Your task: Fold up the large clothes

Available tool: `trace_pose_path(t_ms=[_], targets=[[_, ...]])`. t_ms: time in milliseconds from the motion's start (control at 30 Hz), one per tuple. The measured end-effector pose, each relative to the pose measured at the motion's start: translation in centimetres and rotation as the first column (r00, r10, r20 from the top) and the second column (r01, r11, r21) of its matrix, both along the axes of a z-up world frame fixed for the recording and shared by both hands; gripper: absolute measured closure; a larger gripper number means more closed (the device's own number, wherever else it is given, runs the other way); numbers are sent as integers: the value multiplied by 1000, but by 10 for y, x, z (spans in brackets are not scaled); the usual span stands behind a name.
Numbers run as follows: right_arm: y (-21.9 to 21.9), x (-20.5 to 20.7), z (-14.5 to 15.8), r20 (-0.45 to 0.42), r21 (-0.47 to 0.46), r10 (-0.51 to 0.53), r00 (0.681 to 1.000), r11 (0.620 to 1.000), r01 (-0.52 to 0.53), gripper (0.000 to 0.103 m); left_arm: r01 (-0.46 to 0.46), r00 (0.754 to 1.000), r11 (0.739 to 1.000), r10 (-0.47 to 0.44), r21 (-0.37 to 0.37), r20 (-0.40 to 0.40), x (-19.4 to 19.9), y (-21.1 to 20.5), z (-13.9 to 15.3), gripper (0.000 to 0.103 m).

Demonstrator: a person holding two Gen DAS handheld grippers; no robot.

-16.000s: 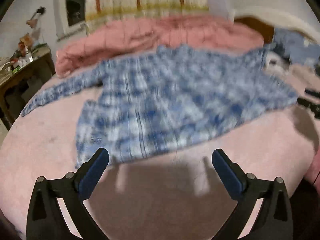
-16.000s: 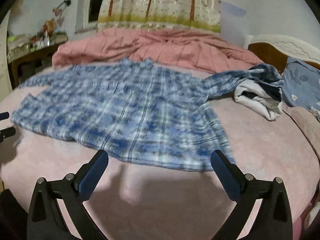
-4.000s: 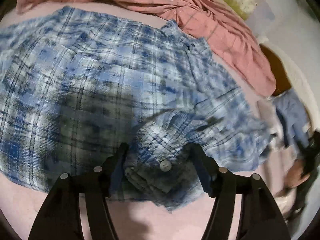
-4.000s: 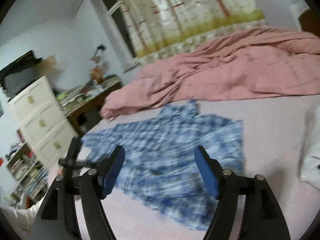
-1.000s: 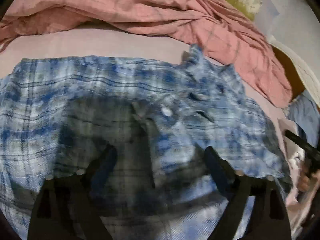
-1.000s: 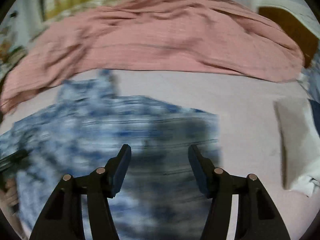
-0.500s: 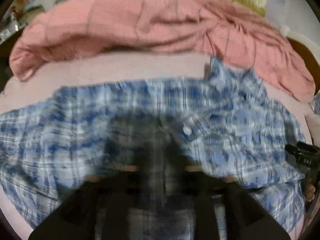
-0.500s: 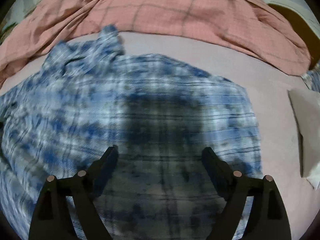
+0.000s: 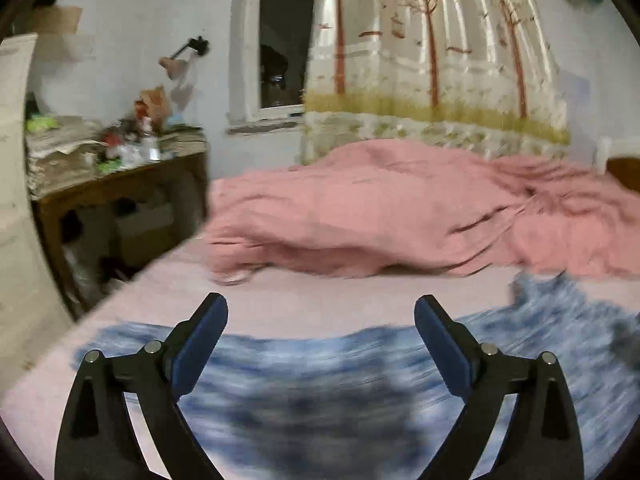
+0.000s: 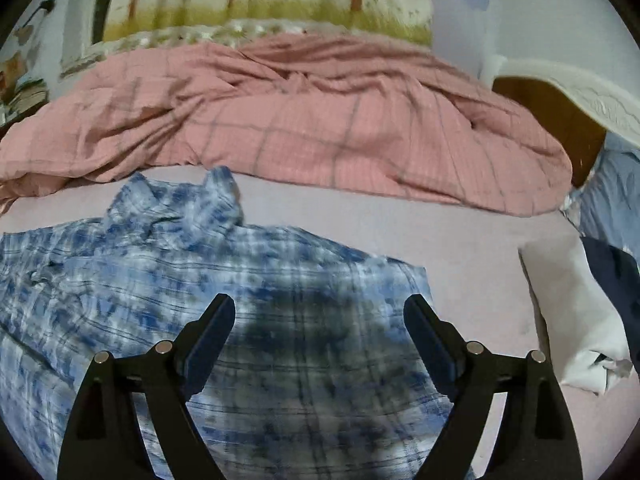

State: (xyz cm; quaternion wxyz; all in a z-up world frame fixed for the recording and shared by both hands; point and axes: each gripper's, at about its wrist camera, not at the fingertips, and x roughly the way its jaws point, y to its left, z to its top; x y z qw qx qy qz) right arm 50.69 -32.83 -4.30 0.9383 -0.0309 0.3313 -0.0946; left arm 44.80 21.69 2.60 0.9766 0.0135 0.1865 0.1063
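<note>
Blue plaid shirt (image 10: 248, 280) lay flat under both wide, empty grippers, the right gripper (image 10: 318, 330) nearer its collar (image 10: 180, 204) than the left gripper (image 9: 320, 332).

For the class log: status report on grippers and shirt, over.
Left gripper open, empty. Right gripper open, empty, above plaid shirt on bed. Pink quilt beyond collar, clear.

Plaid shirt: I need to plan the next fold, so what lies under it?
The shirt lies on the pink sheet, which shows bare past its collar and right edge. Whether a sleeve is tucked underneath cannot be seen; the cloth covers it.
</note>
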Motion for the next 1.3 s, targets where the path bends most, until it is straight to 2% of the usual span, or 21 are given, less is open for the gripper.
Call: trace_pose_path(t_ms=[133, 200, 233, 333, 400, 467, 533, 633, 700, 800, 833, 867, 900, 933, 967, 1033, 1067, 1133, 1200, 1267, 1300], targets=[[8, -8, 3, 41, 19, 2, 999, 1000, -2, 15, -11, 997, 998, 6, -54, -82, -13, 65, -34, 4], [15, -12, 4, 37, 14, 19, 999, 1000, -19, 15, -95, 989, 995, 90, -36, -121, -18, 91, -53, 4], [18, -14, 5, 28, 5, 35, 999, 999, -35, 15, -124, 984, 991, 116, -53, -134, -19, 104, -60, 5], [27, -24, 16, 61, -22, 56, 997, 998, -55, 15, -163, 979, 963, 131, -214, -153, -18, 141, -72, 5], [29, -31, 22, 88, -18, 59, 994, 998, -57, 15, -193, 971, 943, 145, -271, -188, -15, 156, -76, 5], [33, -35, 25, 79, 10, 82, 993, 996, -84, 15, -245, 959, 913, 179, -327, -220, -15, 167, -81, 5], [37, -36, 24, 66, 17, 101, 993, 995, -102, 15, -286, 950, 865, 200, -412, -238, -20, 182, -87, 5], [43, -37, 20, 65, -3, 100, 993, 995, -100, 15, -324, 944, 797, 235, -511, -232, -34, 208, -93, 6], [48, -36, 15, 52, -32, 109, 993, 994, -107, 15, -331, 942, 761, 236, -558, -237, -38, 223, -98, 9], [53, -33, 6, 41, -65, 106, 994, 993, -103, 15, -360, 932, 732, 250, -579, -263, -36, 240, -111, 18], [54, -31, 3, 35, -73, 109, 993, 992, -106, 15, -363, 930, 715, 243, -598, -275, -34, 246, -117, 23], [57, -29, -2, 19, -77, 121, 993, 990, -119, 15, -367, 929, 685, 231, -630, -291, -32, 254, -125, 30], [58, -27, -6, 1, -73, 135, 991, 988, -134, 15, -371, 928, 660, 231, -653, -293, -33, 260, -130, 31], [60, -25, -11, -26, -58, 156, 987, 986, -158, 15, -364, 931, 647, 234, -670, -280, -34, 265, -132, 33], [61, -21, -17, -61, -32, 181, 982, 983, -183, 16, -359, 933, 640, 237, -679, -270, -35, 268, -132, 35], [61, -14, -28, -128, 21, 202, 971, 979, -201, 35, -364, 931, 641, 241, -676, -273, -32, 272, -132, 36], [60, -8, -38, -182, 55, 198, 963, 980, -191, 50, -373, 928, 633, 249, -678, -278, -29, 275, -132, 36], [56, -2, -49, -217, 92, 196, 956, 979, -180, 55, -386, 922, 604, 276, -697, -272, -26, 281, -134, 38], [50, 1, -53, -226, 110, 179, 958, 981, -158, 57, -410, 911, 605, 302, -683, -280, -25, 282, -134, 52], [44, 2, -50, -212, 120, 165, 963, 983, -142, 57, -421, 907, 623, 294, -659, -302, -23, 279, -136, 98], [43, 1, -49, -205, 117, 160, 966, 983, -138, 57, -399, 917, 632, 262, -664, -301, -22, 276, -137, 100]])
